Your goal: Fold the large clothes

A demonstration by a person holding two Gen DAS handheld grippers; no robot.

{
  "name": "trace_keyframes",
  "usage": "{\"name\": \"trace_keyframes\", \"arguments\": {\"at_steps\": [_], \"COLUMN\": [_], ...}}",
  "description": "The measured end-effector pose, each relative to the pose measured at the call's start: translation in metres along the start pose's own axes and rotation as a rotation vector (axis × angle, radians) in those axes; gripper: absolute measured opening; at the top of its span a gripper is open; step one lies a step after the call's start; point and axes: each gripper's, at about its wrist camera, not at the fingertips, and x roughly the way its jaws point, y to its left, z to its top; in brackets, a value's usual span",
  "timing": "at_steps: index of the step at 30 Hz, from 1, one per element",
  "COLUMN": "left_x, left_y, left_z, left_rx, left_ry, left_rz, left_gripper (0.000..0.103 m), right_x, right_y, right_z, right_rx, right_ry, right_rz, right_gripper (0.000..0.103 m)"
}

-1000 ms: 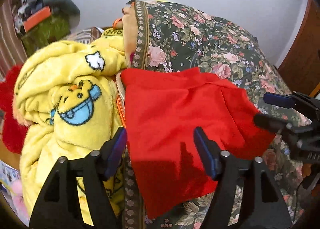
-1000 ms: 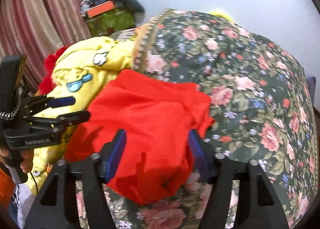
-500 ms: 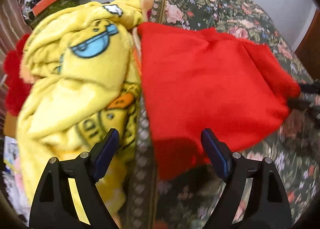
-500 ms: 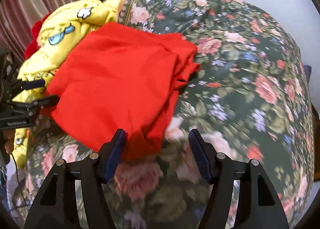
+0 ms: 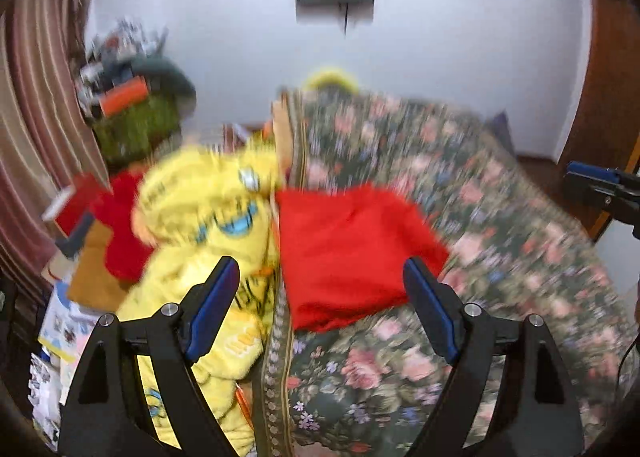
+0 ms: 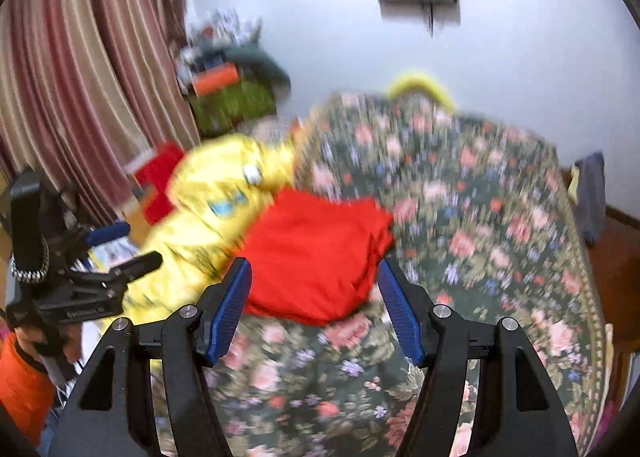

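Both tongs have just come up and away from the red garment (image 5: 352,253), the view now taking in wall where a moment ago it was filled with cloth. The left tongs (image 5: 326,309) stand wide apart with nothing between them; the right tongs (image 6: 314,309) are open too, narrower, and empty. The garment lies folded ahead of both, resting on the floral bedspread (image 5: 500,241) and touching the yellow cartoon blanket (image 5: 208,225) beyond the left tongs. I'd judge this piece finished. Striped curtains (image 6: 80,77) hang far left, with a cluttered heap (image 5: 128,97) against the white wall.
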Motion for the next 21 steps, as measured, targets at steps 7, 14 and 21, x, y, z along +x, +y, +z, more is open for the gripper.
{"name": "trace_keyframes", "arguments": {"at_steps": [7, 14, 21], "left_x": [-0.133, -0.215, -0.243], "left_y": [-0.031, -0.048, -0.054], "left_z": [0.010, -0.013, -0.034], "left_rx": [0.005, -0.011, -0.029], "left_ry": [-0.306, -0.492, -0.526], "left_rz": [-0.014, -0.006, -0.003], "left_gripper": [0.084, 0.084, 0.088], "right_x": [-0.103, -0.158, -0.153], "right_y": [0.049, 0.092, 0.099], "right_z": [-0.001, -0.027, -0.035], "right_rx": [-0.064, -0.118, -0.083], "right_ry": [-0.309, -0.489, -0.503], "right_rz": [-0.045, -0.100, -0.096], "right_gripper": [0.062, 0.063, 0.087]}}
